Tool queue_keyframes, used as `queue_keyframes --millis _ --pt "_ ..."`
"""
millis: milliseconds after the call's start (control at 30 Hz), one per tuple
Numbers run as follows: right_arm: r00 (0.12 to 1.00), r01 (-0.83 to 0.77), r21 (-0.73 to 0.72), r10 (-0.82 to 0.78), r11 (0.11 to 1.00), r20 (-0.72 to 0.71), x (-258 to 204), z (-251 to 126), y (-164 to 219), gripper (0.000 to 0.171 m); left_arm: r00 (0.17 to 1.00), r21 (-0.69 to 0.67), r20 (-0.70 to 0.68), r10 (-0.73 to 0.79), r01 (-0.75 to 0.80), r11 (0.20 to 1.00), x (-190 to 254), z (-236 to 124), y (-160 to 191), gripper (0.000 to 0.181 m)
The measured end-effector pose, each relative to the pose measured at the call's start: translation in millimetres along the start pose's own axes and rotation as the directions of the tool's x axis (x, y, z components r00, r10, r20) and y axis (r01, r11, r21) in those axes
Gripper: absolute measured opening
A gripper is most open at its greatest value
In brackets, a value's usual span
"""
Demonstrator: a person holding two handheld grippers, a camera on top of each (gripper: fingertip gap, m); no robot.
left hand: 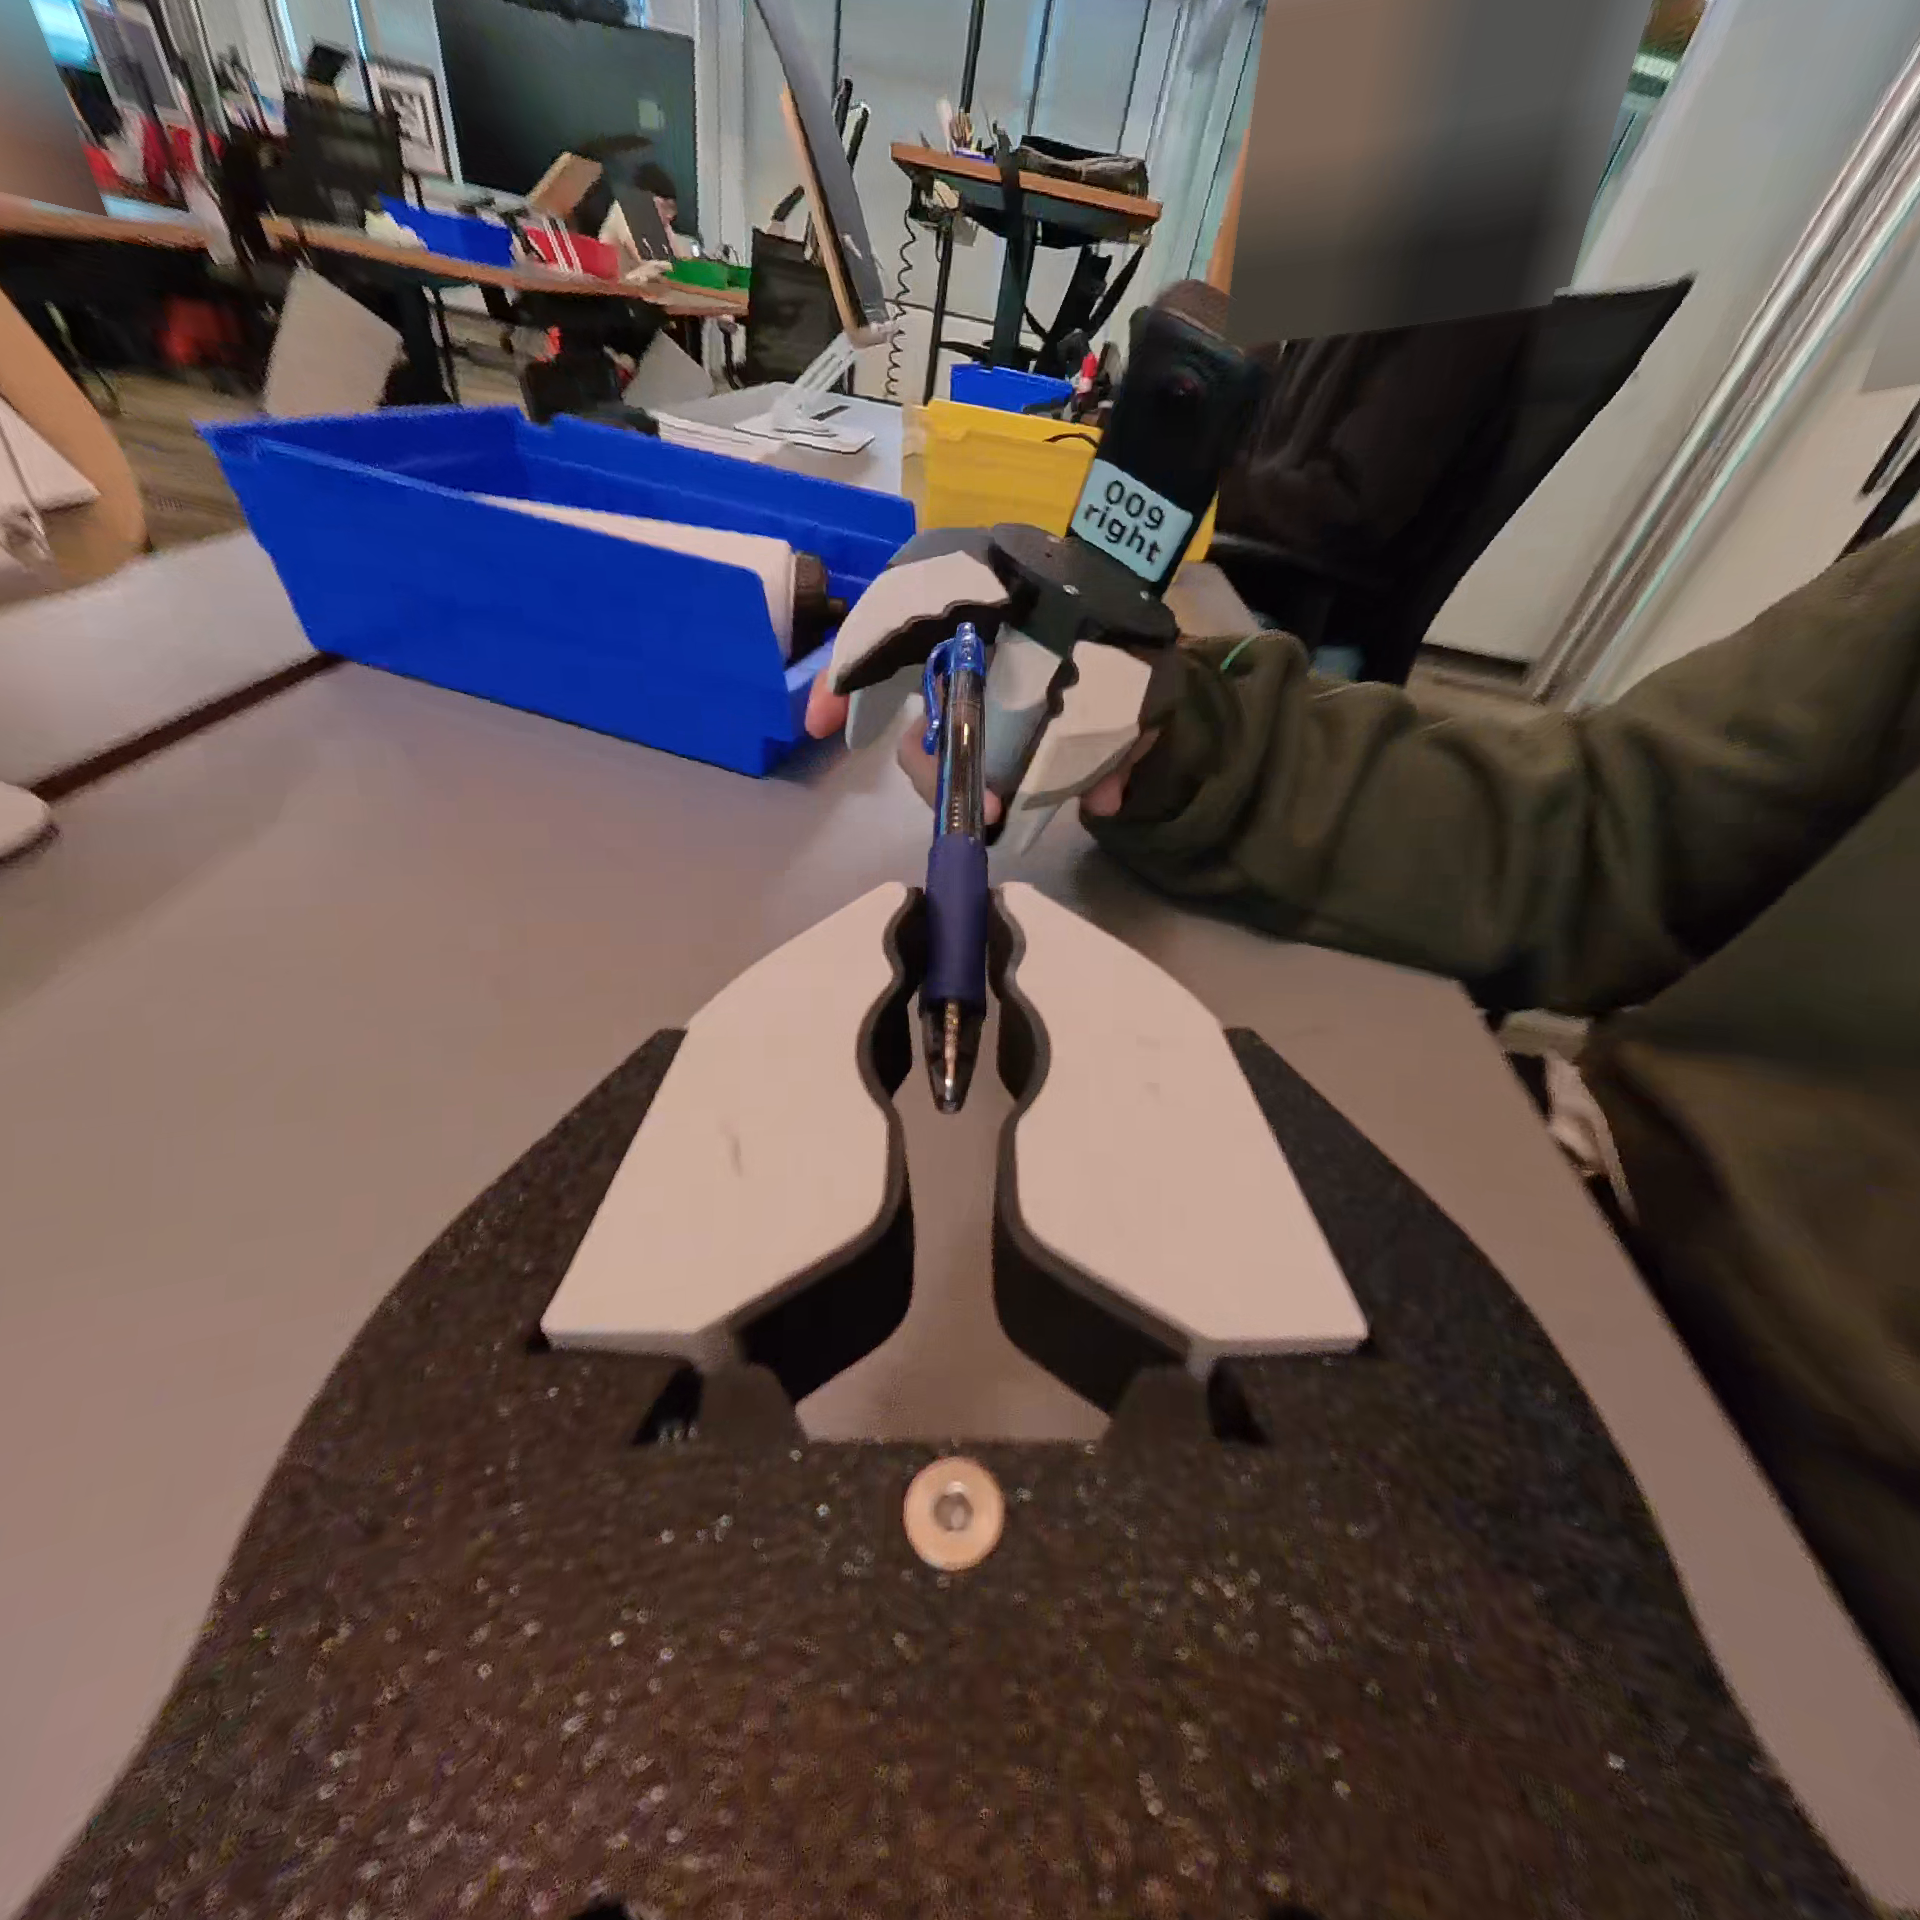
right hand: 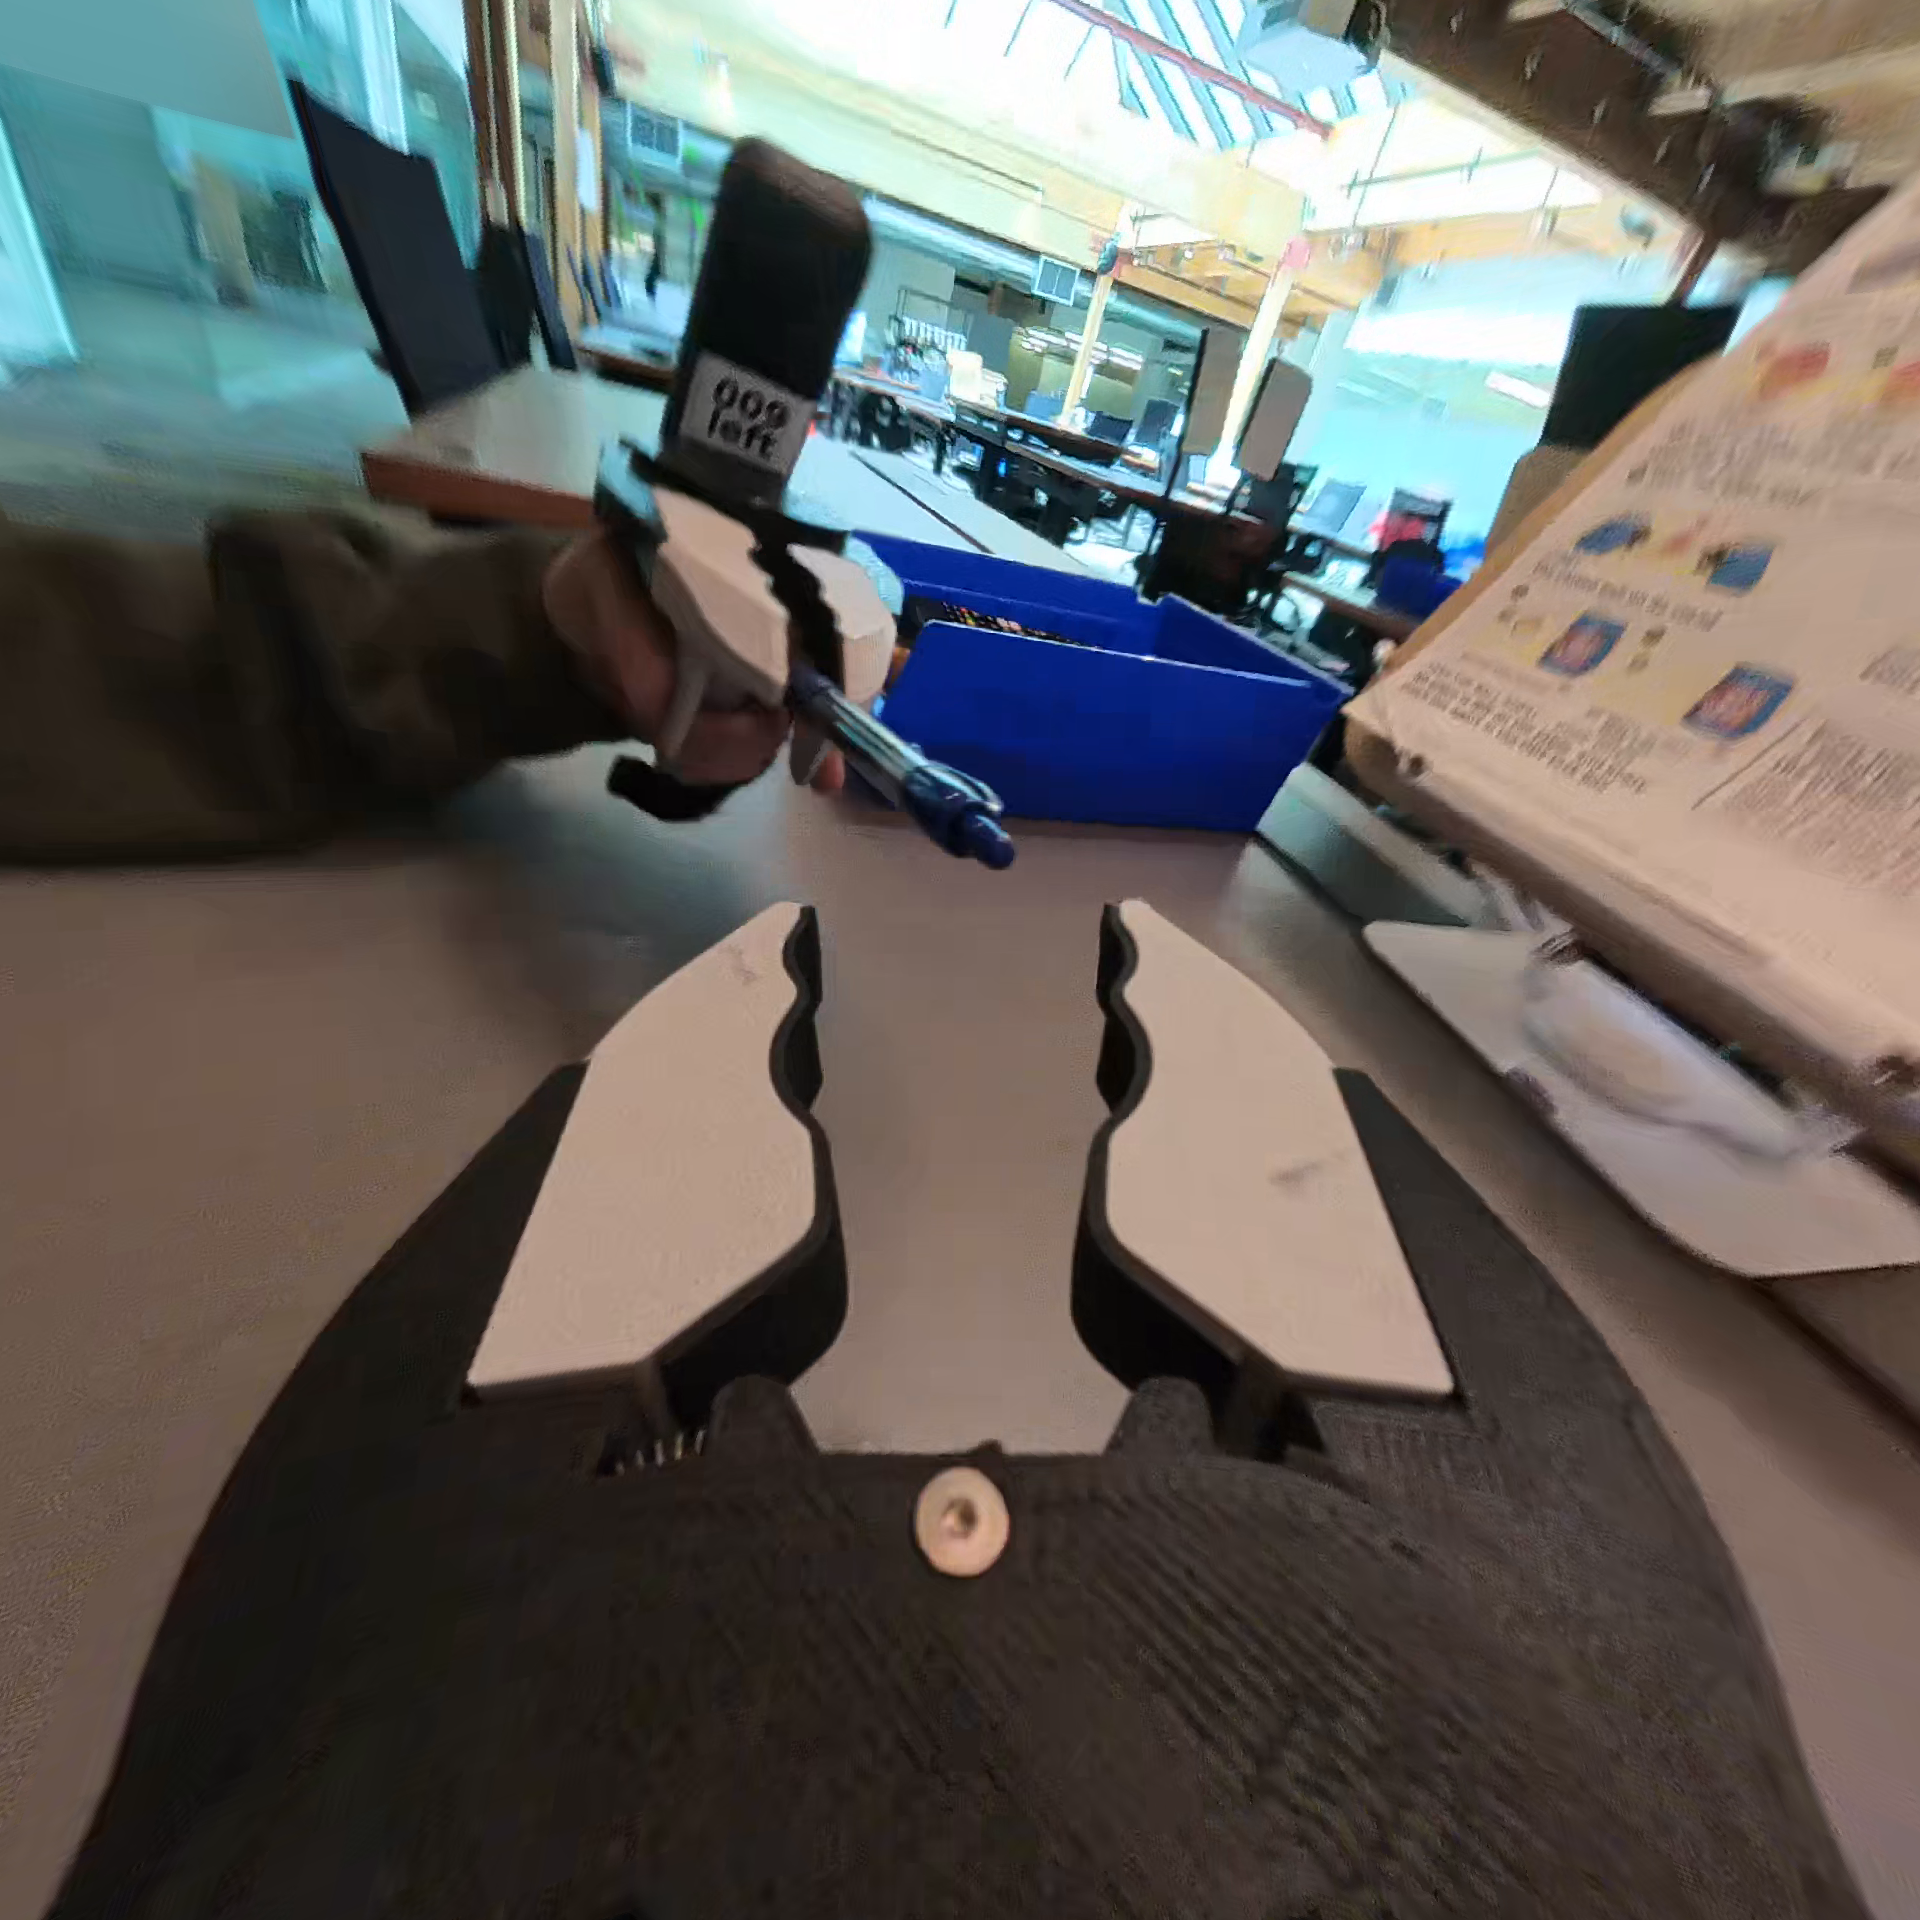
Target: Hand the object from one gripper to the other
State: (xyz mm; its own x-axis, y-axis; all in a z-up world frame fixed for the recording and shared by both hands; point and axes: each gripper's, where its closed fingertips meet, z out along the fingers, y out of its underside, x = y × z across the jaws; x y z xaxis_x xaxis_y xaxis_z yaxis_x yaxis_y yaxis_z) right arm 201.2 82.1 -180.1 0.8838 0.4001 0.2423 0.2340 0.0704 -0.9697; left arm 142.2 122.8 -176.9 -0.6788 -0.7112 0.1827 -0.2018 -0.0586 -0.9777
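The left claw (left hand: 951, 914) grips a blue pen (left hand: 956, 831) by its dark rubber sleeve, the fingertips (left hand: 831, 956) pinched close on either side. The pen's writing tip points back toward the left wrist camera and sits in the gap between the fingers; its clip end points away, toward the right claw (left hand: 935, 675).

In the left wrist view the right claw hangs across from the left one, its two pale fingers spread on either side of the pen's clip end. Whether they touch the pen cannot be told from here. In the right wrist view the right claw (right hand: 958, 914) is wide, nothing between its fingers, and the pen (right hand: 914, 774) juts out of the left claw (right hand: 821, 644) just beyond its tips, up and a little to the left, clear of them.

A hand (right hand: 675, 665) in a dark green sleeve (right hand: 260, 675) holds the left claw; another hand (left hand: 1101, 790) in the same kind of sleeve holds the right one. Both claws are above a grey table (left hand: 364, 935). A blue bin (left hand: 540, 592) stands on the table behind them, with a yellow bin (left hand: 997, 468) farther back. In the right wrist view a printed sheet (right hand: 1662, 644) leans at the right edge.
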Motion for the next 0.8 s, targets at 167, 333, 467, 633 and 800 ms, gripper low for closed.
queue_keyframes --millis 167,333,467,633,800 --pt "0.983 0.18 0.087 -0.181 0.98 0.008 -15 3 -15 0.043 0.996 -0.064 -0.056 -0.069 0.065 0.996 4 1 12 0.011" --pt "0.969 0.245 0.037 -0.246 0.969 0.03 -19 4 -9 0.027 0.994 -0.072 -0.076 -0.081 0.076 0.995 7 3 13 0.011" --pt "0.958 0.282 -0.005 -0.282 0.959 0.046 -22 7 -2 0.016 0.993 -0.082 -0.075 -0.091 0.085 0.993 7 3 15 0.011" --pt "0.975 0.204 -0.027 -0.201 0.979 0.091 -25 7 -5 0.012 0.998 0.004 -0.051 -0.04 0.04 0.999 5 1 4 0.012" --pt "0.994 0.052 -0.015 -0.05 0.999 0.097 -19 5 -12 0.011 0.978 0.038 0.072 0.197 -0.2 0.979 1 -1 -3 0.046"
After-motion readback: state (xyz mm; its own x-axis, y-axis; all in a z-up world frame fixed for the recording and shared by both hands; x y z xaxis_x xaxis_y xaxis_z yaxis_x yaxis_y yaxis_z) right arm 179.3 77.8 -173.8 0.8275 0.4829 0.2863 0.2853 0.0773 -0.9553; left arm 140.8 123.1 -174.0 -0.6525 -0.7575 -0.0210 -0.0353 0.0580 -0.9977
